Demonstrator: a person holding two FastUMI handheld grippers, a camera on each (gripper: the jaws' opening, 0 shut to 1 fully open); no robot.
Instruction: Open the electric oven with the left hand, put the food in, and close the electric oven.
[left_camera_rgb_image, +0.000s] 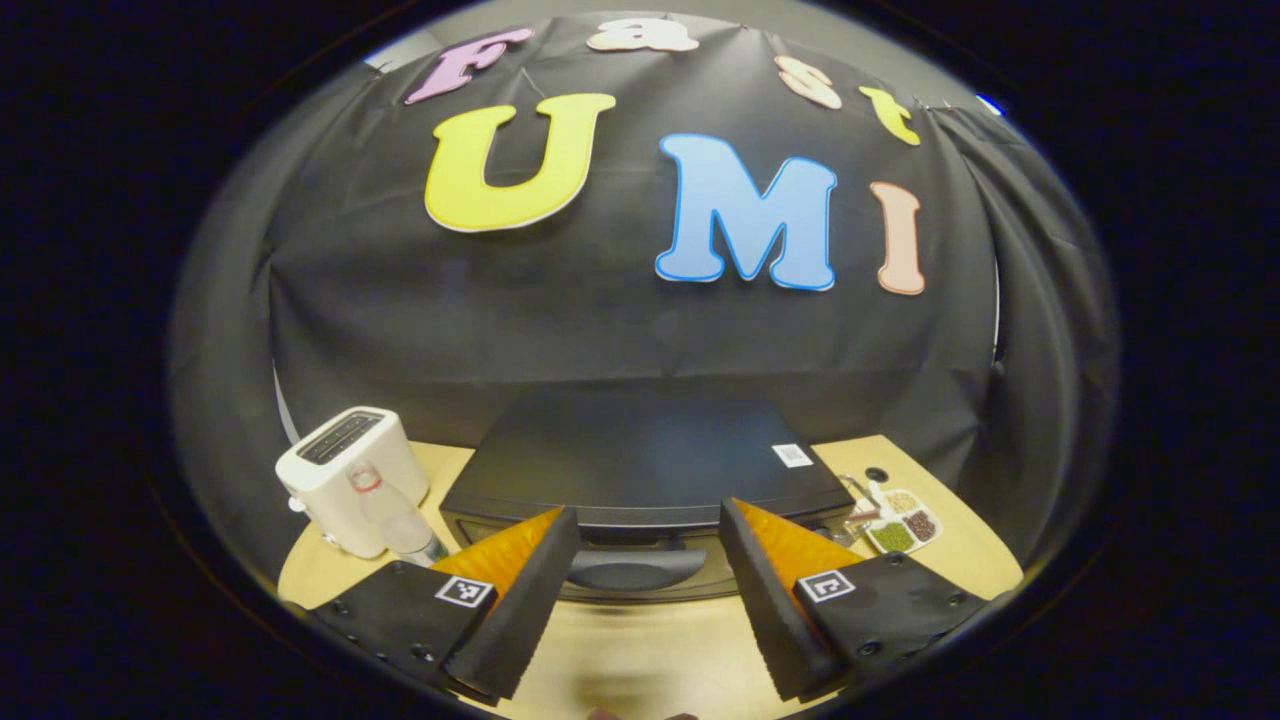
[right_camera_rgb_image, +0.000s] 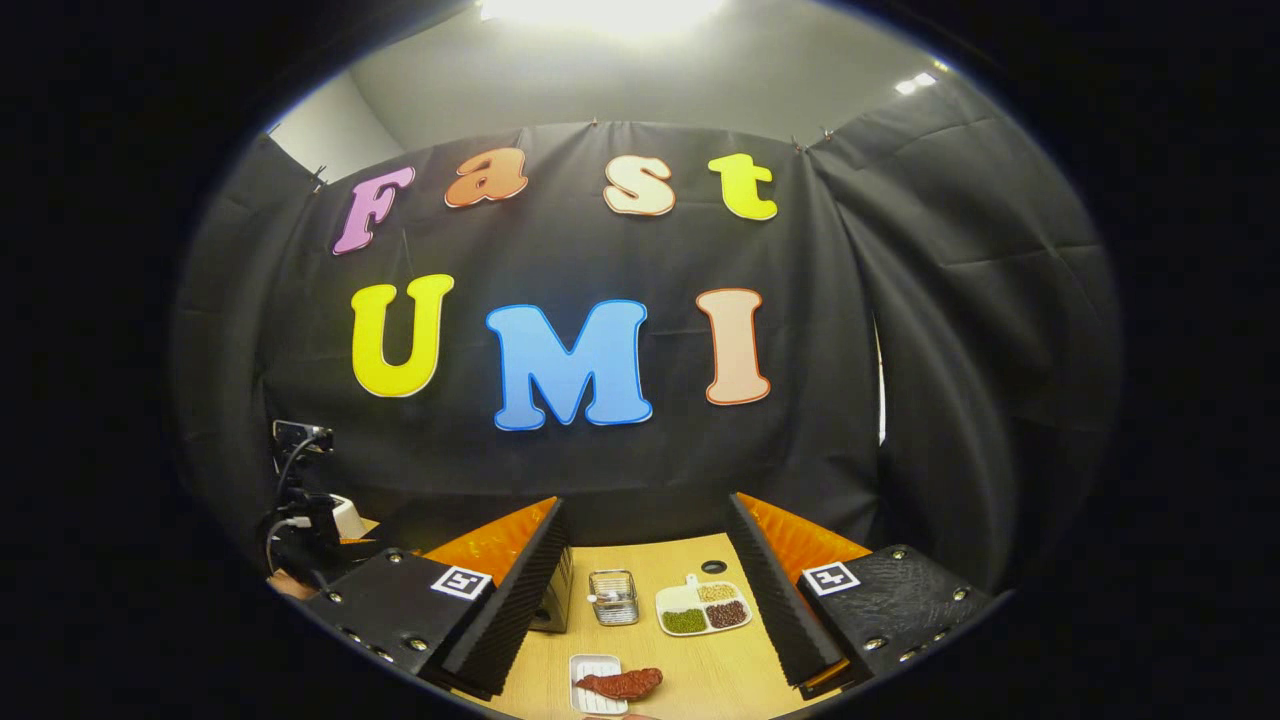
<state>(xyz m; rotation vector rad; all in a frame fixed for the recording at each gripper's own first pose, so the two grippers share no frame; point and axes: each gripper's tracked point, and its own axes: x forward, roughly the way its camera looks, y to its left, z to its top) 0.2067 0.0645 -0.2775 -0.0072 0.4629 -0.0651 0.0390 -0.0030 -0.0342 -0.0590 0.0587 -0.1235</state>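
Facing the electric oven (left_camera_rgb_image: 640, 470), closed on the table (left_camera_rgb_image: 640, 660), my left gripper (left_camera_rgb_image: 648, 560) is spread wide, empty. My right gripper (right_camera_rgb_image: 648, 590), likewise wide and empty, hangs above the food (right_camera_rgb_image: 620, 684).

In your left gripper view, the electric oven's (left_camera_rgb_image: 640, 470) door front sits partly behind the fingers. In your right gripper view, the oven's corner (right_camera_rgb_image: 555, 600) barely peeks past a finger, the white tray (right_camera_rgb_image: 592, 690) is cut off at the table's near edge, and the divided dish's (right_camera_rgb_image: 703, 607) contents are too small to identify.
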